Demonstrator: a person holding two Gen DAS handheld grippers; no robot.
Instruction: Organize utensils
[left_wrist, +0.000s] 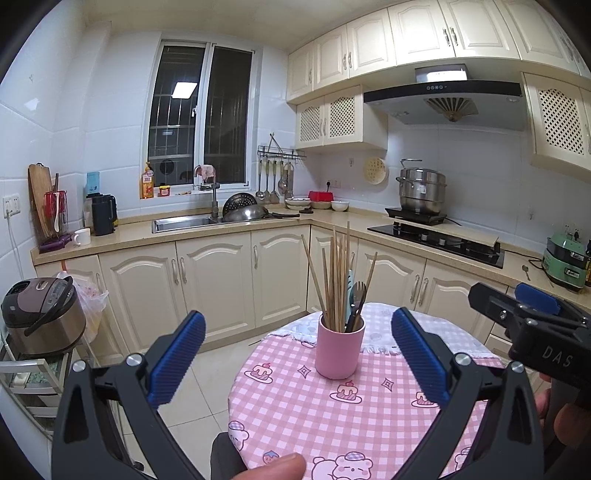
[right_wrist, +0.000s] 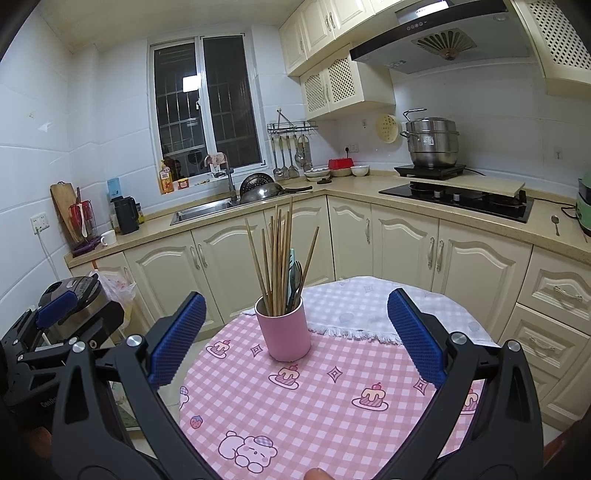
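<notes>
Left wrist view first: the left gripper (left_wrist: 297, 354) hangs above the round table (left_wrist: 295, 417) with its blue pads (left_wrist: 177, 360) spread wide and nothing between them. Straight ahead, framed by those fingers, the pink cup (left_wrist: 339, 347) stands upright on the pink checked cloth, packed with wooden chopsticks (left_wrist: 338, 273) fanning upward and a dark fork (left_wrist: 357, 297) beside a pale teal handle. At the right edge the right gripper (left_wrist: 532, 314) pokes in, white letters "DAS" legible on its black body; whether its jaws are apart cannot be told from this angle. A thumb tip (left_wrist: 275, 467) shows at the bottom.

Over to the right wrist view: the right gripper (right_wrist: 295, 338) is also spread wide and empty. The pink cup (right_wrist: 283, 332) sits just left of centre, chopsticks (right_wrist: 279, 254) upright. The left gripper (right_wrist: 55, 310) shows far left, with partial lettering too cut off to read.
</notes>
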